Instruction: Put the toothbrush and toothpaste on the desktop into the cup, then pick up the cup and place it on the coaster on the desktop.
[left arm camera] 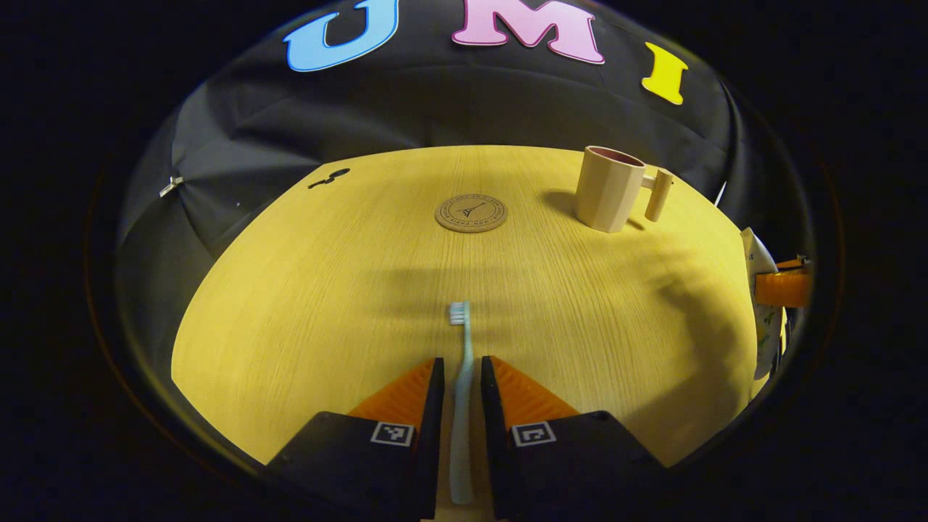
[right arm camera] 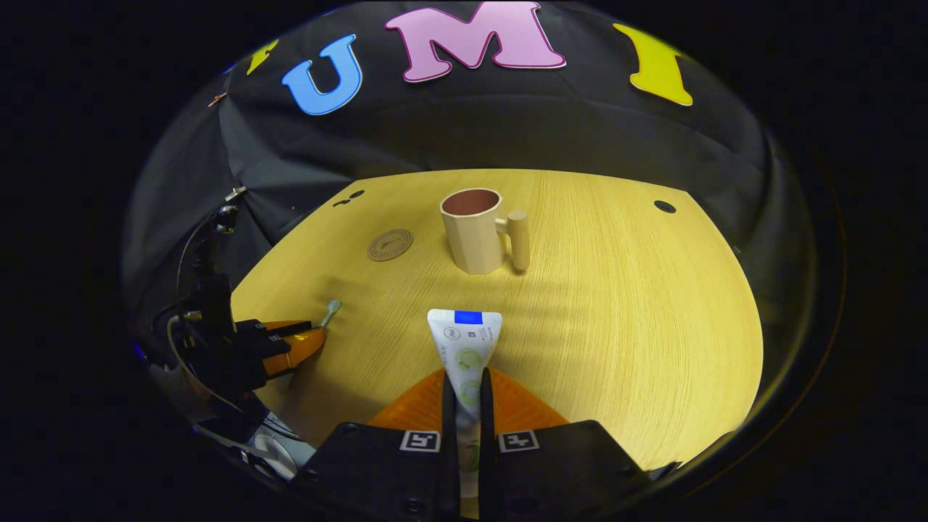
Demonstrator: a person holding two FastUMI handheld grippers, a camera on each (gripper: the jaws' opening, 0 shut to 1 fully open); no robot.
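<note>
Left gripper (left arm camera: 461, 377) has its fingers set close on either side of the toothbrush (left arm camera: 461, 384), pinching its handle, bristles pointing ahead over the table (left arm camera: 290, 304); the brush looks light, stiff and thin, likely to swivel unless held mid-handle; right gripper (right arm camera: 464, 388) is pressed onto the toothpaste (right arm camera: 465, 344), whose soft, flat tube should dent, so a grip near its middle seems best; the cup (right arm camera: 475, 232) stands upright beyond, beside the coaster (right arm camera: 390, 245), empty.
</note>
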